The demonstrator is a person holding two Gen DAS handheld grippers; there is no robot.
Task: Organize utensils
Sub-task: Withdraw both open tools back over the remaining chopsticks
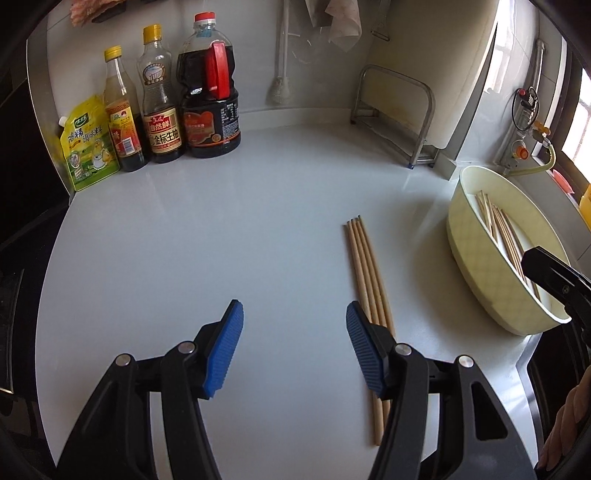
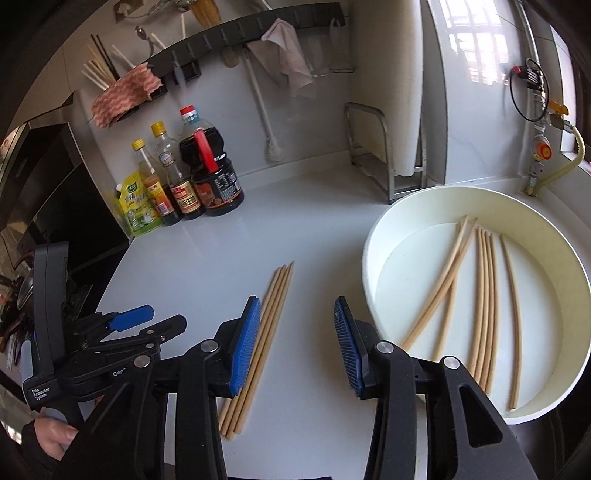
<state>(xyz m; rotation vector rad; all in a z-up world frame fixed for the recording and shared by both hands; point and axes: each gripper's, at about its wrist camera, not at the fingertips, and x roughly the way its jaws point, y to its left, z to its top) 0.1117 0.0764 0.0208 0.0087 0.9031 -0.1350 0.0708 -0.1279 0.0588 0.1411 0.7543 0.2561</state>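
Note:
Several wooden chopsticks lie side by side in a neat row on the white counter. My left gripper hovers open just left of them, with nothing between its blue pads; its right finger covers part of the row. A cream round basin on the right holds several more chopsticks, loosely scattered. In the right wrist view my right gripper stands open between the counter chopsticks and the basin, and nothing is held. The left gripper shows at the lower left, held by a hand.
Three sauce bottles and a yellow seasoning pouch stand at the back left. A metal rack with a white cutting board sits at the back right. A wall rail carries cloths and utensils. A gas valve is by the window.

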